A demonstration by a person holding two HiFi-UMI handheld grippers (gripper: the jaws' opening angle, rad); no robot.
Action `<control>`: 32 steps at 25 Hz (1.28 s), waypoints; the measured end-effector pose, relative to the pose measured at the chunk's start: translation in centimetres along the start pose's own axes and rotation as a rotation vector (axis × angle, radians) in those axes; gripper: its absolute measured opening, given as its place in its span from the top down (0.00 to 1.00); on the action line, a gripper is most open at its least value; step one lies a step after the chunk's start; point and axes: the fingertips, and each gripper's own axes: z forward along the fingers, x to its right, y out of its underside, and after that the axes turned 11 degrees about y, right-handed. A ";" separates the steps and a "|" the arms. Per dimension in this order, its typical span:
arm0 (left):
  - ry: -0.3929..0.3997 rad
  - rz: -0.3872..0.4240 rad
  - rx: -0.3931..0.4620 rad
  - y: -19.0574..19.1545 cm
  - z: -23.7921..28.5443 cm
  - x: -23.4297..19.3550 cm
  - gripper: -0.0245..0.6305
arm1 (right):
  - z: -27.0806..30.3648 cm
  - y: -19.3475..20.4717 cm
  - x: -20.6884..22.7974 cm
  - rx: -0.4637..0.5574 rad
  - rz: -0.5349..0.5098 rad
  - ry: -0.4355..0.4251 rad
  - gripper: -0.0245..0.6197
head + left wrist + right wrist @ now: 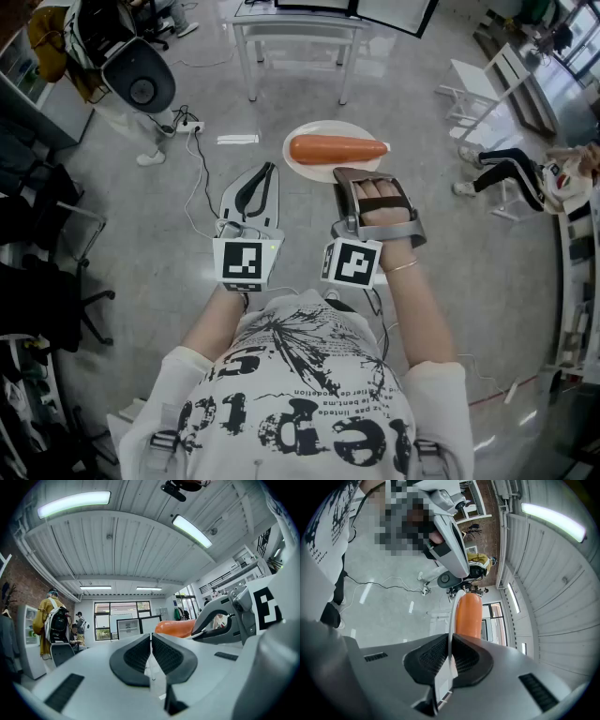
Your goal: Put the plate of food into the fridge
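Observation:
A white plate [303, 170] carrying a long orange sausage [337, 148] is held out level over the floor in the head view. My right gripper [348, 175] is shut on the plate's near rim. In the right gripper view the plate's edge [451, 616] shows as a thin white line pinched between the black pads, with the sausage [468, 613] beyond it. My left gripper [268, 169] hangs just left of the plate, shut and empty. In the left gripper view its pads [140, 654] meet, and the sausage [176, 626] shows to the right. No fridge is in view.
A white table [295, 28] stands ahead. A white folding chair [478, 84] and a seated person's legs [511, 173] are at the right. A round grey machine [141, 84] and floor cables [199, 159] lie to the left. Black chairs [37, 281] are at the far left.

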 end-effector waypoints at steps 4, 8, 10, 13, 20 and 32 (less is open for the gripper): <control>-0.001 -0.003 0.003 -0.6 1.5 0.9 0.95 | 0.3 1.7 0.6 -0.003 0.000 0.003 0.94; 0.000 0.000 0.004 -1.1 2.5 1.5 0.95 | 0.4 2.8 1.2 0.006 0.026 0.003 0.93; -0.001 -0.002 0.007 -1.4 2.7 1.0 0.95 | 0.8 2.8 1.7 0.004 0.032 0.007 0.93; -0.002 -0.009 0.016 -1.5 3.0 -0.9 0.95 | 2.2 1.8 2.3 0.004 0.028 0.012 0.93; 0.004 -0.022 0.029 -1.2 2.6 -2.0 0.95 | 2.4 0.6 2.9 0.009 0.001 0.022 0.94; -0.005 -0.040 0.018 0.9 4.2 -3.0 0.95 | 4.7 2.5 0.5 -0.011 0.013 -0.046 0.94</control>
